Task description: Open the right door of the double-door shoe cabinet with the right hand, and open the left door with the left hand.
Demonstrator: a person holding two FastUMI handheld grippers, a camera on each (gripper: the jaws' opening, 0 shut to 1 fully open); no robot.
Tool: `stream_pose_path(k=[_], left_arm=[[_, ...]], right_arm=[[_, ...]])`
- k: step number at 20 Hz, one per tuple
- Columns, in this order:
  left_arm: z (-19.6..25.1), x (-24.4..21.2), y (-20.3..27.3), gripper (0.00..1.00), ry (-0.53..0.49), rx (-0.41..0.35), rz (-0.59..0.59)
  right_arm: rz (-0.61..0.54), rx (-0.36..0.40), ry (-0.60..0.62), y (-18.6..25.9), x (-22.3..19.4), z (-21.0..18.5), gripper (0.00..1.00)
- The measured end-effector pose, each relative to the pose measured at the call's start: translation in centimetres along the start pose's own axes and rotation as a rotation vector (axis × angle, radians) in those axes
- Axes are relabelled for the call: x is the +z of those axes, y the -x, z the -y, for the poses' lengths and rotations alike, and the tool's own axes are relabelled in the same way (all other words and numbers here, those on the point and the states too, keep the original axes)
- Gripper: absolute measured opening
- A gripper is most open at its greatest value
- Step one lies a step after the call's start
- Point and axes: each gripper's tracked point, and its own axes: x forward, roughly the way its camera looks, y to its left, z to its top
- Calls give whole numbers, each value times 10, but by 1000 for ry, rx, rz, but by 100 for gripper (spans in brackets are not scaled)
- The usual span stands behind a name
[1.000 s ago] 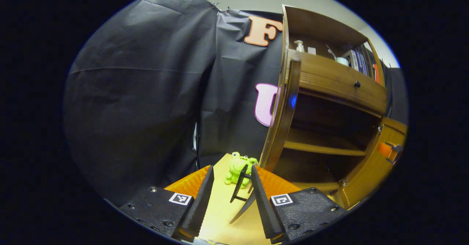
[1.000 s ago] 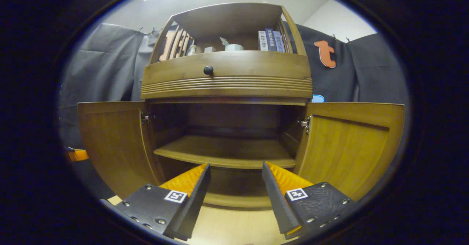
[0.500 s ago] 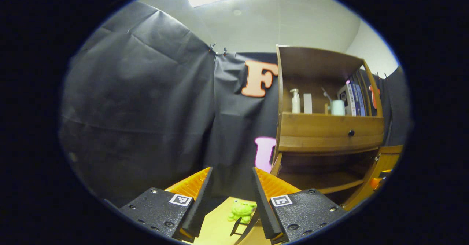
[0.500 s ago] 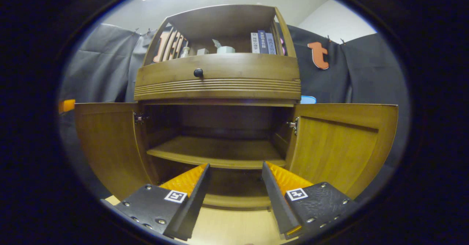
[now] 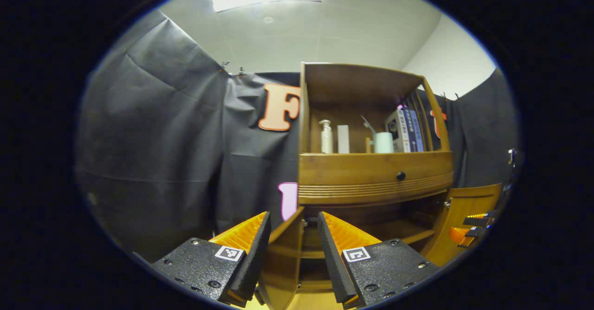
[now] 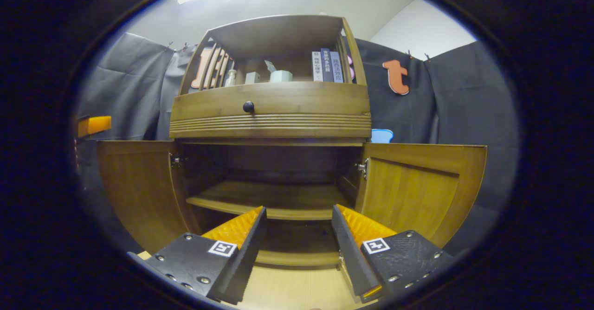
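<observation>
Both brown wooden doors of the double-door shoe cabinet stand swung wide. The left door edge sits between the parted left gripper, seemingly untouched. The right gripper gapes empty before the shelf.

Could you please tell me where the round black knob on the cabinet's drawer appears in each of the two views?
Left gripper view: the round black knob sits right of centre on the ribbed wooden drawer front.
Right gripper view: the knob sits left of centre, in the upper half, above the open compartment.
Shared landmark: the pale mug on the shelf above the drawer.
</observation>
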Motion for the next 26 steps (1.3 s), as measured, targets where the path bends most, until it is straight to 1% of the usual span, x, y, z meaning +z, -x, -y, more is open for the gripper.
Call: stream_pose_path(k=[1,3,6,7,8,9,10,11,12,13,14,15,16,17,18,20,21,22,23,24,25,26], left_arm=[[11,-6,-4,70,5,-37,-12],[37,-19,-10,57,17,-100,-36],[77,-41,-17,57,45,-179,-75],[88,-47,-18,60,55,-202,-87],[96,-53,-18,64,62,-221,-99],[103,-58,-18,64,64,-234,-108],[107,-62,-19,61,65,-244,-117],[111,-66,-20,59,64,-251,-125],[115,-70,-19,64,62,-257,-132],[118,-73,-18,64,60,-260,-139],[120,-76,-18,64,59,-258,-145],[119,-81,-17,64,58,-245,-153],[121,-85,-17,59,63,-243,-162],[123,-89,-15,69,70,-238,-172],[123,-93,-14,78,73,-228,-181],[124,-101,-8,98,70,-242,-186],[126,-103,-7,92,60,-249,-189],[126,-104,-6,96,49,-249,-189],[126,-105,-5,92,39,-250,-186],[126,-105,-5,92,34,-253,-182],[127,-106,-5,96,32,-259,-178],[129,-104,-5,92,32,-266,-175]], right_arm=[[7,-2,-2,2,3,-1,87],[19,-7,-8,10,9,-2,80],[36,-25,-10,20,16,-1,80],[41,-30,-9,22,19,1,80],[46,-36,-8,24,20,1,83],[49,-40,-5,27,22,1,80],[52,-44,-2,28,23,1,80],[55,-48,-1,28,24,2,83],[58,-50,-2,30,25,0,80],[61,-50,-6,32,26,-2,80],[66,-44,-13,32,27,-5,83],[71,-34,-20,31,28,-8,80],[78,-29,-25,32,29,-12,80],[87,-18,-27,32,31,-16,80],[93,-13,-25,33,32,-21,86],[98,-3,-14,33,32,-28,97],[96,0,-7,33,31,-31,99],[93,5,-3,33,30,-35,97],[88,10,-1,32,28,-38,99],[83,13,0,32,26,-41,97],[78,16,0,31,25,-43,97],[75,17,0,32,24,-45,97]])
